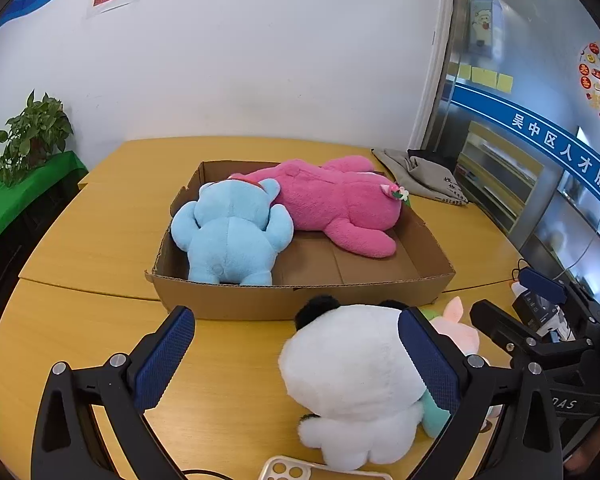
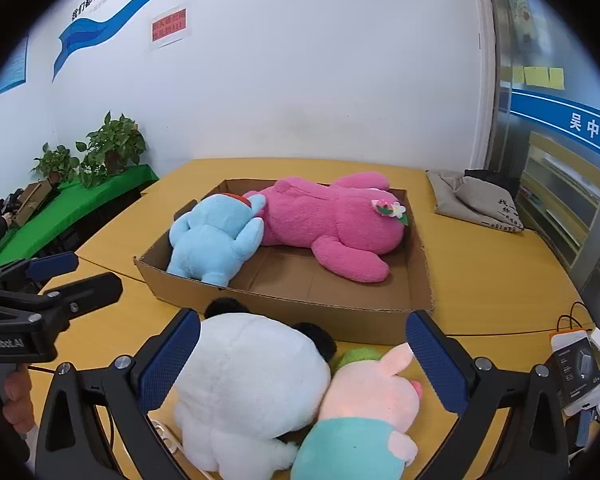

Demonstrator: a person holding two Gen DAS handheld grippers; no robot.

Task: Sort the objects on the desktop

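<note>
Right wrist view: both my tongs, left [image 1: 296, 354] and right [image 2: 304, 364], gape open.
Two plush toys in the cardboard box [image 2: 340, 312]; panda [image 2: 248, 388] and pig [image 2: 372, 396] outside, touching.

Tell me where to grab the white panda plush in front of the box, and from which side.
Probably take the panda plush across its round head, coming from the near side where the right gripper is open. It lies face down, black ears toward the cardboard box, and the pig plush presses its right flank, so one finger likely has to wedge between them.
</note>
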